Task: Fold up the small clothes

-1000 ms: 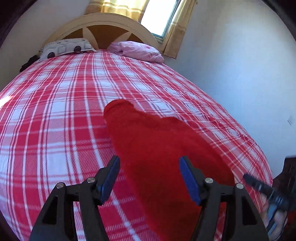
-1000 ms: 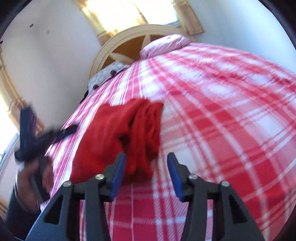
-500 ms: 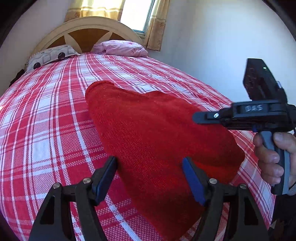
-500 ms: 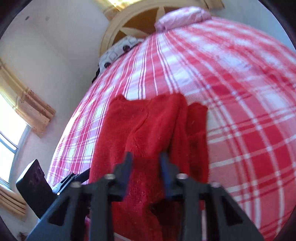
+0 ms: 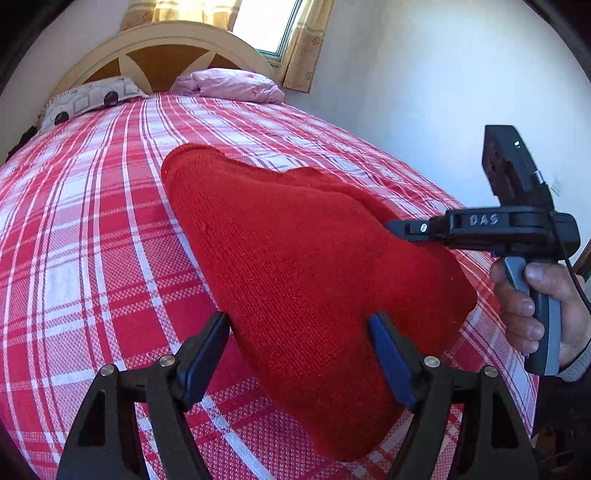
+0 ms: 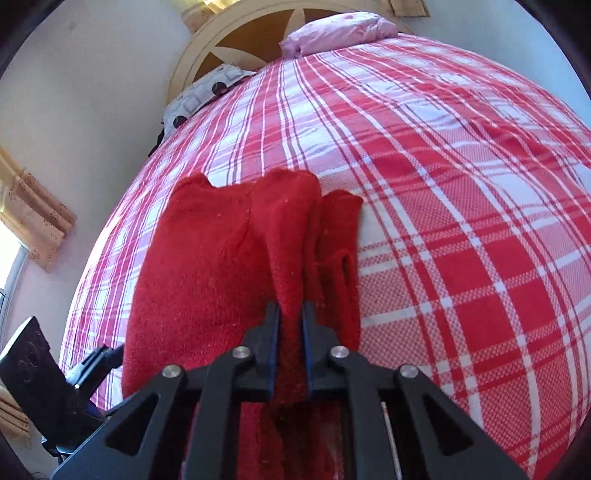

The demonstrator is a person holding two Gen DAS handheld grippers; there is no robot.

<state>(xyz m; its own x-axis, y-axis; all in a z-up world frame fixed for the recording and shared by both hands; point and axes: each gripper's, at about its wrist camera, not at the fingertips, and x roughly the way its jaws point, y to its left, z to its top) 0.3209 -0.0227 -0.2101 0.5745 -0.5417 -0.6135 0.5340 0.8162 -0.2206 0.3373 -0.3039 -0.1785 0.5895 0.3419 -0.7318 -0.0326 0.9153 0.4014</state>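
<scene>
Daylight is pouring in through the curtained window (image 5: pixel 264 26) behind the headboard (image 5: pixel 159 55), blowing it out to white, while the fisheye lens is bending the plaid bedspread (image 5: pixel 85 236) into a dome and dark vignetting is eating the frame corners.

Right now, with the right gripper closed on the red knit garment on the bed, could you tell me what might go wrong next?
1. The right gripper pinches only a narrow ridge of the red knit garment; lifting may drag the bunched folds beside it and undo them.
2. The left gripper is opening with the garment's near edge between its fingers, not yet gripped; if only the right side pulls, the cloth could slide askew on the plaid bedspread.
</scene>
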